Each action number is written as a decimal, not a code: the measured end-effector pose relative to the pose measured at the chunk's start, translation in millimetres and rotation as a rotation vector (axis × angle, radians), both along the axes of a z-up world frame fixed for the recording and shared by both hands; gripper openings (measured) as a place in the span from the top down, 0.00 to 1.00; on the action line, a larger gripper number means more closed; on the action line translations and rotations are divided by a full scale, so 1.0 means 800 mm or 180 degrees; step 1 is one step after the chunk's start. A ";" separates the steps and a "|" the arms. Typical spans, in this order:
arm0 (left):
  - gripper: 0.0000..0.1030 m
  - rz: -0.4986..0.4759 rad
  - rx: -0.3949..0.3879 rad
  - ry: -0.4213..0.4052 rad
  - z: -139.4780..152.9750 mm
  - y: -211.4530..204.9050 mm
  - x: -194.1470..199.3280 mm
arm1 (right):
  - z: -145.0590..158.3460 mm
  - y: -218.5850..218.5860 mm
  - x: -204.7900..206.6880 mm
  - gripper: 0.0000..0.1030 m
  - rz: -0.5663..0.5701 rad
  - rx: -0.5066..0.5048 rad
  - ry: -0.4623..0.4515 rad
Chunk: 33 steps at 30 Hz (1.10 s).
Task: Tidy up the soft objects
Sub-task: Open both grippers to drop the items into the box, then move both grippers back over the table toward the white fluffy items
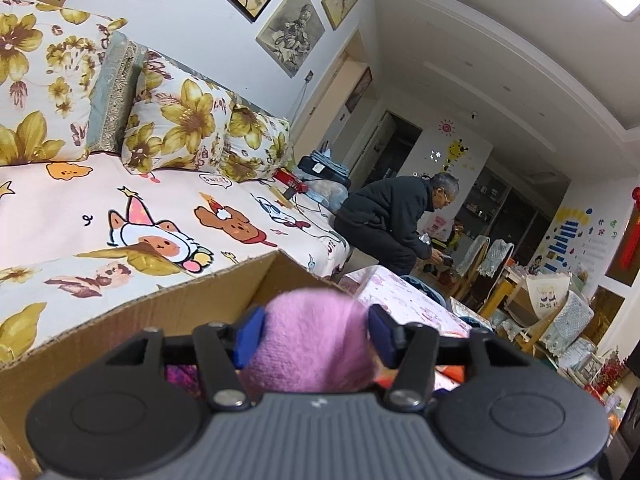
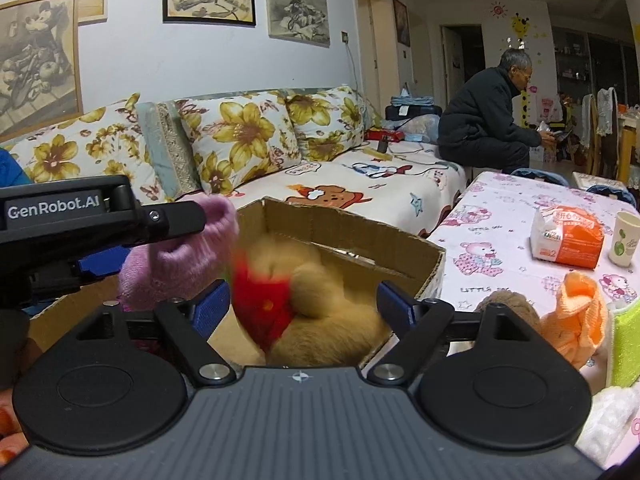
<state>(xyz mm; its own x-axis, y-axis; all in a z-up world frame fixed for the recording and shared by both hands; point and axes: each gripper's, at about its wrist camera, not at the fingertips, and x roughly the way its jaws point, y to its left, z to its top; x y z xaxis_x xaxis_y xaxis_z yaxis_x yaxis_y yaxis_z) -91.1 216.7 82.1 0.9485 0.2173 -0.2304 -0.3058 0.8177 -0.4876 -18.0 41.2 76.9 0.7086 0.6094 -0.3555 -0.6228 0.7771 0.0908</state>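
My left gripper [image 1: 314,338] is shut on a pink knitted hat [image 1: 310,344] and holds it over the open cardboard box [image 1: 140,316]. In the right wrist view the left gripper [image 2: 132,240] enters from the left with the pink hat [image 2: 180,256] hanging at the box's left side. My right gripper [image 2: 304,304] is open above the box [image 2: 400,248], its fingers spread wide. A yellow plush bear in a red shirt [image 2: 312,300] lies inside the box between the fingers, blurred.
On the pink bear-print tablecloth [image 2: 500,232] lie an orange knitted item [image 2: 580,316], a brown plush [image 2: 508,304], a lime green cloth [image 2: 626,344], a tissue pack [image 2: 568,236] and a paper cup [image 2: 624,240]. A sofa with floral cushions [image 2: 240,140] stands behind; a person [image 2: 492,116] sits there.
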 end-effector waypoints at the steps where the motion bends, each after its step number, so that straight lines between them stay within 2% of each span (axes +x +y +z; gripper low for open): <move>1: 0.35 0.0016 0.0023 -0.0013 0.001 0.000 -0.001 | 0.002 -0.002 -0.001 0.02 -0.0007 0.0001 -0.0010; 4: 0.22 0.0039 0.0108 -0.0053 0.003 -0.004 -0.004 | 0.007 -0.010 -0.005 0.02 -0.0062 0.0005 -0.0048; 7: 0.17 0.0048 0.0121 -0.0083 0.005 -0.005 -0.004 | 0.012 -0.025 -0.007 0.02 -0.0166 0.0078 -0.0057; 10: 0.07 0.0065 0.0165 -0.0101 0.006 -0.007 -0.004 | 0.015 -0.041 -0.007 0.02 -0.0313 0.0171 -0.0036; 19: 0.04 -0.0013 0.0383 -0.0167 0.010 -0.022 -0.005 | 0.013 -0.083 -0.006 0.02 -0.0568 0.0358 0.0101; 28: 0.04 -0.0117 0.0581 -0.0164 0.010 -0.039 0.000 | 0.004 -0.091 -0.009 0.02 -0.0562 0.0248 0.0201; 33: 0.04 -0.0198 0.0680 -0.0172 0.011 -0.051 0.002 | 0.004 -0.105 -0.002 0.02 -0.0724 0.0258 0.0239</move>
<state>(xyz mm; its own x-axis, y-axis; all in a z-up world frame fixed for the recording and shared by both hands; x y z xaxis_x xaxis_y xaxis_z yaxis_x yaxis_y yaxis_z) -89.7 175.5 91.3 0.9714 0.1963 -0.1339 -0.2296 0.9206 -0.3158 -19.2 -42.5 80.3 0.8042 0.4660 -0.3689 -0.4218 0.8848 0.1981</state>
